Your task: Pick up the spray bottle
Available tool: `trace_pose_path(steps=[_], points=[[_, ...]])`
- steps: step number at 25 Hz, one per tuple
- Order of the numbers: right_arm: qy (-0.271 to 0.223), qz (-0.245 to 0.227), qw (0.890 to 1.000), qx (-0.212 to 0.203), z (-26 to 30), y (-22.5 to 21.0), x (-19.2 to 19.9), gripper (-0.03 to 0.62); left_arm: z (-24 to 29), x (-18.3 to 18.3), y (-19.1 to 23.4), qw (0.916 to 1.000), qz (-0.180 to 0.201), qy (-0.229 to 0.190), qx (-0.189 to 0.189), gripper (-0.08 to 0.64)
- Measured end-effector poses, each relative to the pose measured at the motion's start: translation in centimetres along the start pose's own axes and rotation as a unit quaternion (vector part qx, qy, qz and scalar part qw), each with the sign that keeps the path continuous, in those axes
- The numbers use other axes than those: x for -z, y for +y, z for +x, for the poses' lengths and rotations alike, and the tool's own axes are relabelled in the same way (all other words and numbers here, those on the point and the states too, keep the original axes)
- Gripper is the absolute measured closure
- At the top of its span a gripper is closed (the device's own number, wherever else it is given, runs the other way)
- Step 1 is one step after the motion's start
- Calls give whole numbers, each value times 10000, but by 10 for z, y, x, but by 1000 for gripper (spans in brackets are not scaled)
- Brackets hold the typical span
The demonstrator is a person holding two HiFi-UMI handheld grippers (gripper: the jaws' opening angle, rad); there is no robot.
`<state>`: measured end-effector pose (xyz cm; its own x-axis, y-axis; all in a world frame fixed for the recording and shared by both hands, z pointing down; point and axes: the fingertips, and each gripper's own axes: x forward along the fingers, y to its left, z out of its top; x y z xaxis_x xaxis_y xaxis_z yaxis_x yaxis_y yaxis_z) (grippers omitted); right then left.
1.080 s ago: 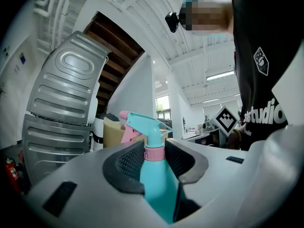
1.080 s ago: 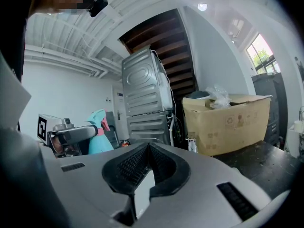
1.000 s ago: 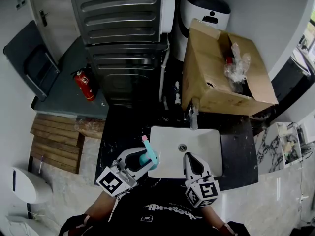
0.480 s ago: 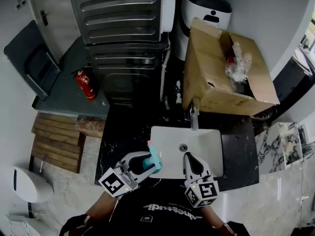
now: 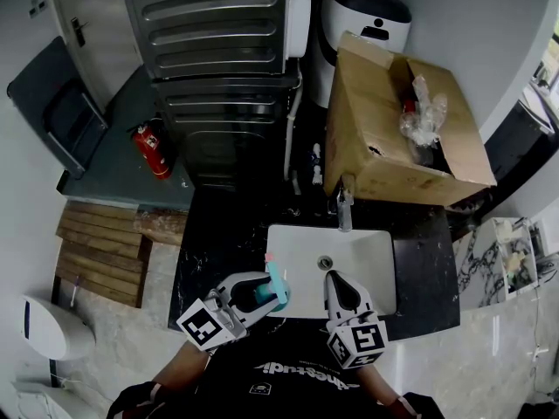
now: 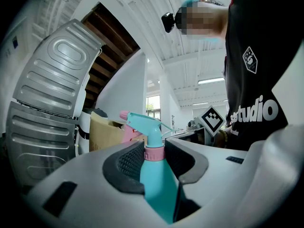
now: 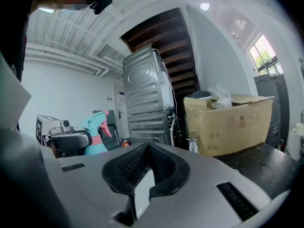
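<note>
bottle (image 6: 153, 184), teal plastic, stands upright in your left gripper (image 5: 262, 291), jaws half closed on its neck at the pink collar, above the sink's (image 5: 371, 260) near rim. it looks light, stiff and slick, so the neck suits. your right gripper (image 7: 146, 152) is pinched together, empty.

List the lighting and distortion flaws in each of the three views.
Head view: fisheye bends the stacked appliances; the white sink looks near washed out against the dark counter. Left gripper view: spray bottle sharp, corners vignetted black, walls curved. Right gripper view: window glares brightly, dark rim around the frame.
</note>
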<state>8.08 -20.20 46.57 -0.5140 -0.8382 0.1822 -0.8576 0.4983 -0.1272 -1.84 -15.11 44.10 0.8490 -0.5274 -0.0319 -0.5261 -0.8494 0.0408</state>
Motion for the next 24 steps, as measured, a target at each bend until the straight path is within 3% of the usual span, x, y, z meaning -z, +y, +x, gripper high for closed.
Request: trace_pose_path(steps=[24], points=[[18,-35,10000,-26,4,4,-1,555,-2,2,6,10000,-73,-13,-15,414]])
